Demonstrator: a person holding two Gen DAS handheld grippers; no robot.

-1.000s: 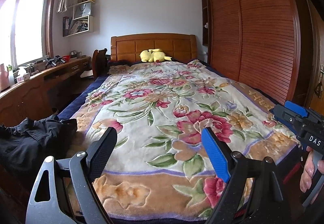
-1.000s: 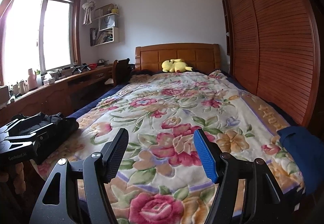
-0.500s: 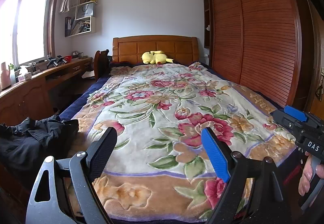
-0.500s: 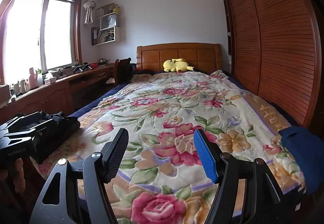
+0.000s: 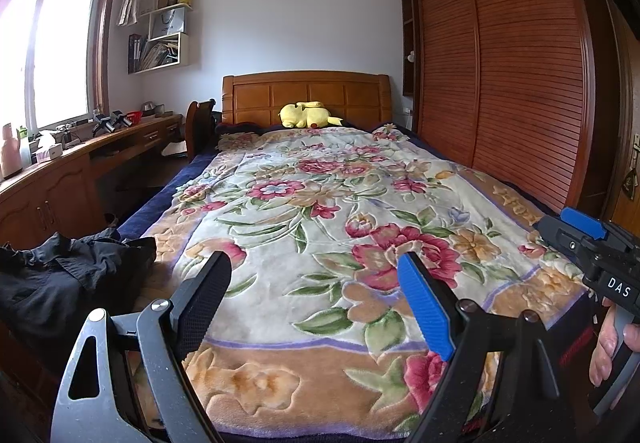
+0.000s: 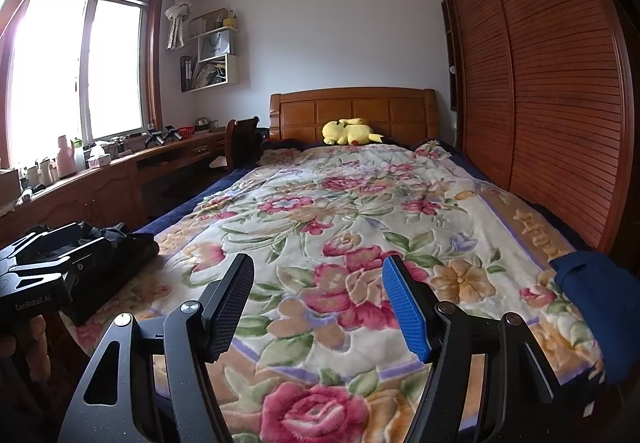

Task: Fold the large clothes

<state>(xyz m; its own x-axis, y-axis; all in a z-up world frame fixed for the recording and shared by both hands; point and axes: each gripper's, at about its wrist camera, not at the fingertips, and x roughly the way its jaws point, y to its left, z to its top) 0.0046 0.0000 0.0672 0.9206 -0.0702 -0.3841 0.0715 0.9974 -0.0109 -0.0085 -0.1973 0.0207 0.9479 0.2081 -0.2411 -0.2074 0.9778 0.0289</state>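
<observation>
Evidently nothing is picked up yet: both the left gripper (image 5: 314, 303) and right gripper (image 6: 318, 303) hover with jaws spread over the bed (image 5: 320, 211), and next comes reaching to the black garment (image 5: 60, 283) heaped at its left foot corner.

A blanket (image 5: 320, 227) covers the bed ahead of both grippers' fingers — a plush toy (image 5: 306, 115) at its far end, before the headboard (image 6: 352, 113). Crumpled clothing (image 5: 60, 275) lies left of the fingers, a wardrobe (image 6: 560, 103) stands right, a desk (image 6: 120, 179) far left.
</observation>
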